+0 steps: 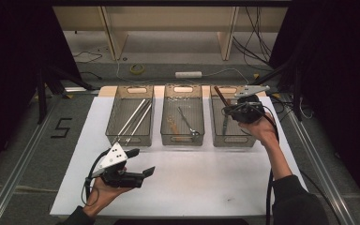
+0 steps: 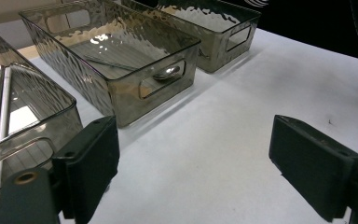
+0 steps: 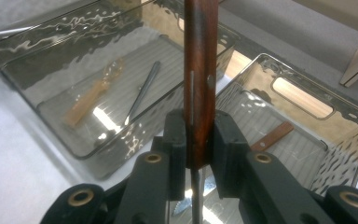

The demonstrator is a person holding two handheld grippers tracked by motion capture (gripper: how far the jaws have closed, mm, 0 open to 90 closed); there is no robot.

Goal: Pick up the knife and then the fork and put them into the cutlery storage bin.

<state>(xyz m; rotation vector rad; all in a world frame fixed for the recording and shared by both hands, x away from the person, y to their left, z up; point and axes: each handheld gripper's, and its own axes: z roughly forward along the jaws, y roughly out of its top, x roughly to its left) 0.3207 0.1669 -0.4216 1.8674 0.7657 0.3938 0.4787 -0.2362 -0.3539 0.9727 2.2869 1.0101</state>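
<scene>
Three clear plastic bins stand in a row along the far edge of the white table (image 1: 243, 178), each with a handle cut-out in its end walls. The left bin (image 1: 130, 115) holds a few long metal rods (image 1: 136, 118) lying lengthwise. The middle bin (image 1: 183, 115) holds a metal spoon (image 1: 188, 123) and, beside it, a pale wooden spoon (image 1: 172, 125); in the right gripper view the two lie near each other on the ribbed floor of that bin, the wooden spoon (image 3: 89, 95) toward its outer side and the metal spoon (image 3: 142, 93) next to it. The right gripper (image 1: 238, 111) hangs above the right bin (image 1: 232, 123), near the table's far right corner, with the person's right hand (image 1: 261, 129) wrapped around it. Its jaws are clamped on the brown wooden handle of a knife (image 3: 199, 79); the handle rises straight up between the pads, showing a rivet and a thin metal strip along its edge, while the blade points down below the jaws toward the bin. Another brown wooden handle (image 3: 272, 136) lies on the floor of the right bin. The left gripper (image 1: 138, 169) is held low over the near left part of the table, just in front of the left bin, in the person's left hand (image 1: 101, 192). Its jaws stand wide apart with nothing between them, and through the gap the left gripper view shows bare white table and the near ends of the bins.
</scene>
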